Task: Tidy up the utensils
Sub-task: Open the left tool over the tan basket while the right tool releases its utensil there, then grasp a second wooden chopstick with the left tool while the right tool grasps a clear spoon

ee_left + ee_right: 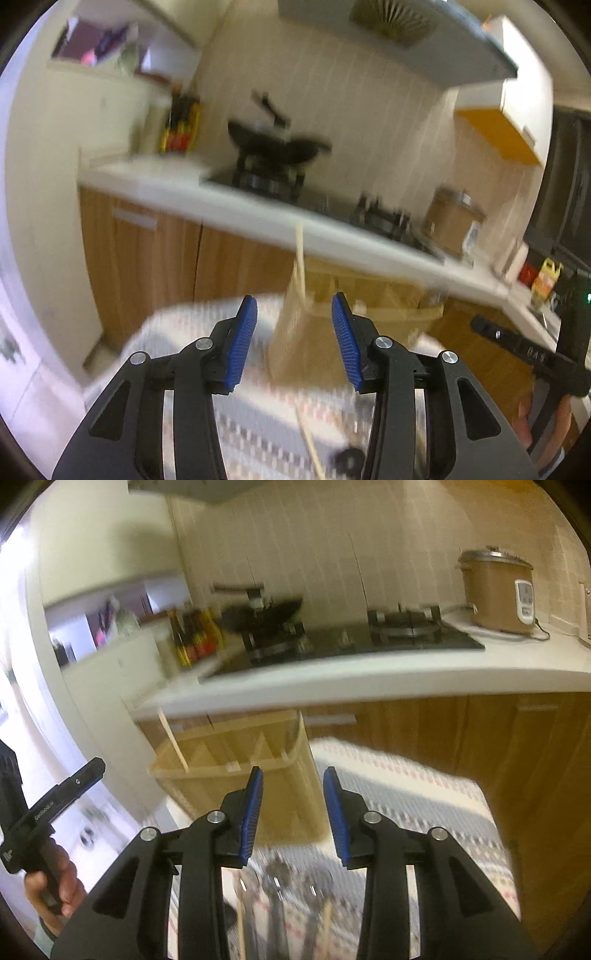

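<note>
Patterned cloth (424,812) covers the table, blurred utensils (280,893) lying nearest, just before the wooden organizer (229,771). Left gripper (294,341) and right gripper (293,814) both hover with jaws apart, empty. One stick (173,738) stands in the organizer. Beyond it, white counter (369,679), wok (262,613), rice cooker (495,594). Bottle labels unreadable.

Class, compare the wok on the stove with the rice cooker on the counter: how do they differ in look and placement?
The wok is black, wide and shallow; the rice cooker is tan, tall and drum-shaped. The wok has a long handle sticking out sideways and sits on a burner; the rice cooker stands on the white counter to the right of the cooktop, with a metal lid and a white control panel. Both stand upright against the tiled wall.
</note>
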A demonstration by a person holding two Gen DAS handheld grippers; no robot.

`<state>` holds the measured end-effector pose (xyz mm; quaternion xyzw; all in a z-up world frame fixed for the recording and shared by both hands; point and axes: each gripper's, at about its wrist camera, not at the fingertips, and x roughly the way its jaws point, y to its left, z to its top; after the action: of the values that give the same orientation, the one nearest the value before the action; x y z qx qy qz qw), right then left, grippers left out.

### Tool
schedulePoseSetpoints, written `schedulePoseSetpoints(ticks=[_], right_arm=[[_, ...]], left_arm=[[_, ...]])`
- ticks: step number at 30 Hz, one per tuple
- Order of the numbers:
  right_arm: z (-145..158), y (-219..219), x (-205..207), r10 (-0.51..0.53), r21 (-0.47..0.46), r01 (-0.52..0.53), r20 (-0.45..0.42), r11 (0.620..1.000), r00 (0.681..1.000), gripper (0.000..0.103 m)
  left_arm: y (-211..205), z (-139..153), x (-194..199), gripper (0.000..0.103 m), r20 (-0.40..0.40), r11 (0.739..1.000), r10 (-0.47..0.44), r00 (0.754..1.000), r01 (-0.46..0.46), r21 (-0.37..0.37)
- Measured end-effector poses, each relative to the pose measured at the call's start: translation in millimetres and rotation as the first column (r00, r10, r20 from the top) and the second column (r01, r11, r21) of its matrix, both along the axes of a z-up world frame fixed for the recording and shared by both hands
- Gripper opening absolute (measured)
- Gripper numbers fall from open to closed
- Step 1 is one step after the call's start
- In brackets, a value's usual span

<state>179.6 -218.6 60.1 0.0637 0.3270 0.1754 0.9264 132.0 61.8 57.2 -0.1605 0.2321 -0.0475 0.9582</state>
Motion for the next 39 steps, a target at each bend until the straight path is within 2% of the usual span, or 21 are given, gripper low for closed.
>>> schedulePoseSetpoints(ticks=[1, 3, 5, 7, 12, 14, 17, 23, 31, 39], right_arm=[[-3.2, 0.4, 0.3, 0.007, -0.002, -0.007, -0.032, 1.0, 0.999, 0.031], [-12.3, 0.7, 1.7, 0.03, 0.003, -0.03, -0.109, 1.0, 0.994, 0.031], [-22.6, 1.7, 3.5, 0.046, 0.002, -0.046, -0.18, 0.999, 0.983, 0.031], [-37.5, 4.4, 6.1, 0.079, 0.013, -0.079, -0.272, 0.997, 0.959, 0.031], [-72.2, 7.3, 12.2, 0.121, 0.034, -0.119, -0.459, 0.992, 0.88, 0.031], [-84.7, 7.0, 14.1, 0.123, 0.041, -0.119, -0.516, 0.992, 0.848, 0.031], [-97.1, 6.3, 13.1, 0.122, 0.048, -0.115, -0.557, 0.992, 0.822, 0.031], [-107.4, 14.7, 16.6, 0.098, 0.009, -0.113, -0.58, 0.994, 0.809, 0.031], [-118.5, 32.0, 20.7, 0.078, -0.049, -0.13, -0.581, 0.99, 0.81, 0.027], [-128.6, 52.7, 31.3, 0.047, -0.143, -0.151, -0.558, 0.978, 0.828, 0.027]], left_arm=[[-0.3, -5.8, 2.2, 0.041, -0.041, 1.0, -0.02, 0.999, 0.02, -0.009], [-2.5, -25.5, 12.3, 0.041, -0.177, 0.997, -0.079, 0.981, 0.074, -0.037], [-5.4, -43.5, 21.9, 0.041, -0.274, 0.991, -0.135, 0.952, 0.123, -0.061], [-12.9, -65.5, 31.8, 0.041, -0.373, 0.981, -0.193, 0.908, 0.176, -0.078], [-27.7, -104.6, 52.2, 0.039, -0.499, 0.962, -0.272, 0.823, 0.246, -0.119], [-31.2, -112.5, 57.3, 0.039, -0.524, 0.962, -0.27, 0.808, 0.243, -0.121], [-33.9, -121.2, 61.4, 0.038, -0.545, 0.967, -0.251, 0.8, 0.237, -0.098], [-34.9, -123.2, 63.7, 0.032, -0.547, 0.969, -0.232, 0.804, 0.238, -0.06], [-48.5, -118.9, 74.8, 0.031, -0.551, 0.967, -0.233, 0.801, 0.251, -0.045], [-60.1, -117.6, 84.3, 0.031, -0.557, 0.965, -0.226, 0.799, 0.262, -0.016]])
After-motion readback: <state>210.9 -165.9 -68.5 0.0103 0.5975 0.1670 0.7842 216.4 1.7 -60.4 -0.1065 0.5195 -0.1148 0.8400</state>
